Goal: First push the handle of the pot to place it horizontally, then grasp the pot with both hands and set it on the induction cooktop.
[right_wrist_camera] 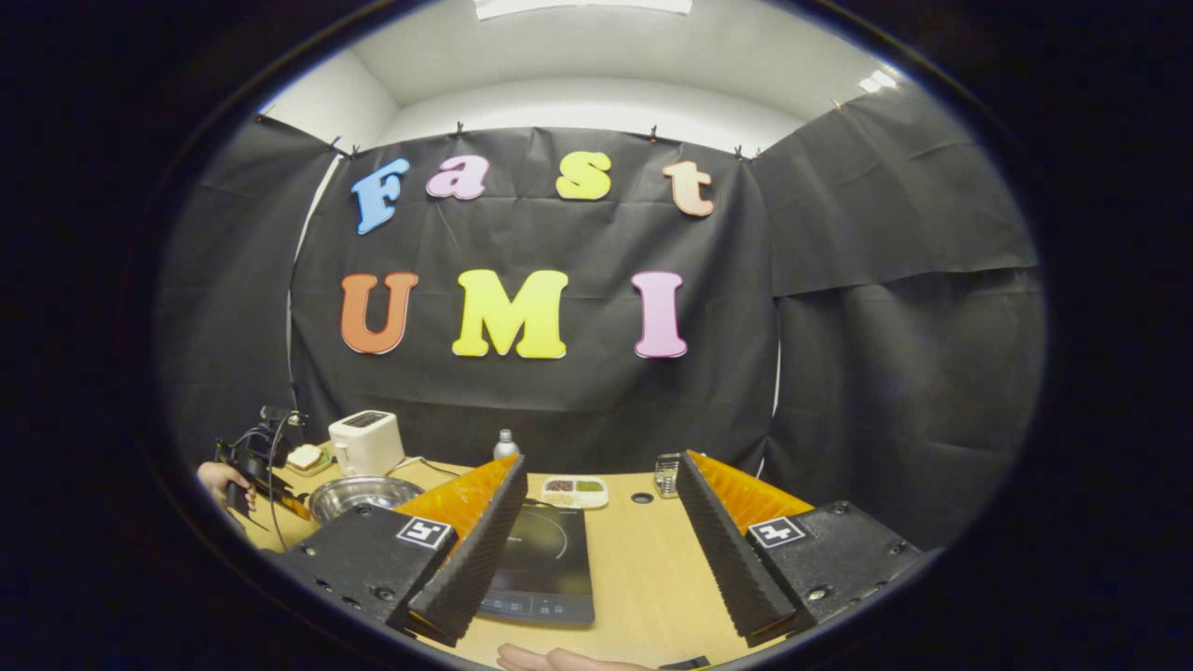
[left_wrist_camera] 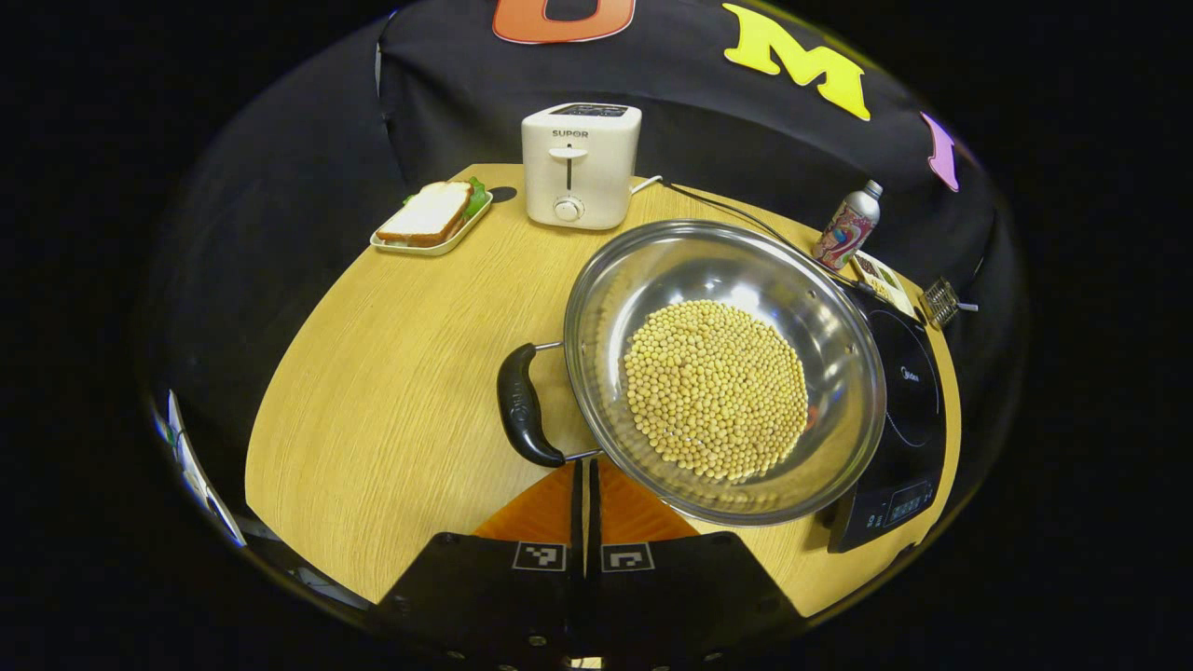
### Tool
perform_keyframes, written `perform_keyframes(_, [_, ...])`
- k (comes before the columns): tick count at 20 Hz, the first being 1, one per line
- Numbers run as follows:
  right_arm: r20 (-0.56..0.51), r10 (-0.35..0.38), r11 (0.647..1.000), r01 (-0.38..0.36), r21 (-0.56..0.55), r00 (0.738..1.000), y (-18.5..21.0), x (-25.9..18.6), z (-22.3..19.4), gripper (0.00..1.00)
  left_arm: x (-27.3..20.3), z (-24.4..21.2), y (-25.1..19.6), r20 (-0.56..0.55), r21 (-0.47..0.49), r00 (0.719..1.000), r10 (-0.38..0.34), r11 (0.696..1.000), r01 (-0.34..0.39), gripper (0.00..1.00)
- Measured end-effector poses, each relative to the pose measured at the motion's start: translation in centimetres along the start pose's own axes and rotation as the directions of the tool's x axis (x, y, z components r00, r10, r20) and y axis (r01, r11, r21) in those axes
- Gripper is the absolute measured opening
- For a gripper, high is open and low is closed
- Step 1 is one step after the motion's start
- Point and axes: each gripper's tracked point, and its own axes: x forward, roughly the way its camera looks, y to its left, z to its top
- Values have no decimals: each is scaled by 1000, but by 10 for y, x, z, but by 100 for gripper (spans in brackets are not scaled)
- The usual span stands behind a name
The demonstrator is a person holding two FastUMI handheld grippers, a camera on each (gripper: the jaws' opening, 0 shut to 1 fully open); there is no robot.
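In the left gripper view, a plate (left_wrist_camera: 431, 244) with a sandwich (left_wrist_camera: 427, 214) sits at the far left of the wooden table (left_wrist_camera: 391, 391). Next to it stands a white toaster (left_wrist_camera: 580, 164). The left gripper (left_wrist_camera: 585, 485) is low in the middle with its two fingers pressed together, holding nothing. Its tips are just below the pot's black handle (left_wrist_camera: 518, 406). The pot (left_wrist_camera: 723, 369) is shiny and has a heap of yellow beans (left_wrist_camera: 716, 390) in it. Its handle sticks out to the left. The right side of the pot hangs over the black cooktop (left_wrist_camera: 902, 419). A small bottle (left_wrist_camera: 846, 225) stands behind the cooktop.

In the right gripper view, a hand (right_wrist_camera: 220, 481) holds the other gripper at the far left. The toaster (right_wrist_camera: 367, 442) and the pot (right_wrist_camera: 362, 496) are near it. The right gripper (right_wrist_camera: 596, 545) is wide open, holding nothing. Between its fingers lie the cooktop (right_wrist_camera: 546, 561) and a small tray (right_wrist_camera: 574, 490) of food. Part of a hand (right_wrist_camera: 550, 660) shows at the bottom edge.
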Motion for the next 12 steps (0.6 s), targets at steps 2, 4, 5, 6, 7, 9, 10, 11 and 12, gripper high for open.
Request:
perform_keyframes(2, [-3,7,1000,-7,-2,1000,9,3,-1,100,3,6,6,-1,5,1000,4,1000,-4,10])
perform_keyframes(4, [-9,5,1000,-5,-10,1000,17,9,-4,100,7,12,15,1,18,999,35,999,-35,0])
perform_keyframes(5, [-13,3,1000,-3,-14,1000,20,11,-6,100,10,15,18,-7,28,999,41,999,-40,0])
perform_keyframes(6, [-18,4,1000,-4,-17,1000,24,14,-7,100,11,17,17,-8,29,999,43,999,-43,0])
perform_keyframes(7, [-25,4,1000,-5,-21,1000,28,17,-11,100,12,21,17,-3,22,999,43,999,-43,0])
perform_keyframes(9, [-39,3,1000,-4,-28,999,33,24,-15,100,15,29,19,0,14,999,44,999,-44,10])
perform_keyframes(10, [-46,4,1000,-5,-30,999,36,27,-18,99,16,31,21,1,10,999,44,999,-44,0])
perform_keyframes(11, [-54,4,999,-6,-31,999,41,30,-21,100,16,34,22,1,10,999,43,999,-43,0])
perform_keyframes(12, [-63,6,999,-8,-32,998,44,34,-24,100,18,36,22,2,12,999,42,999,-42,0])
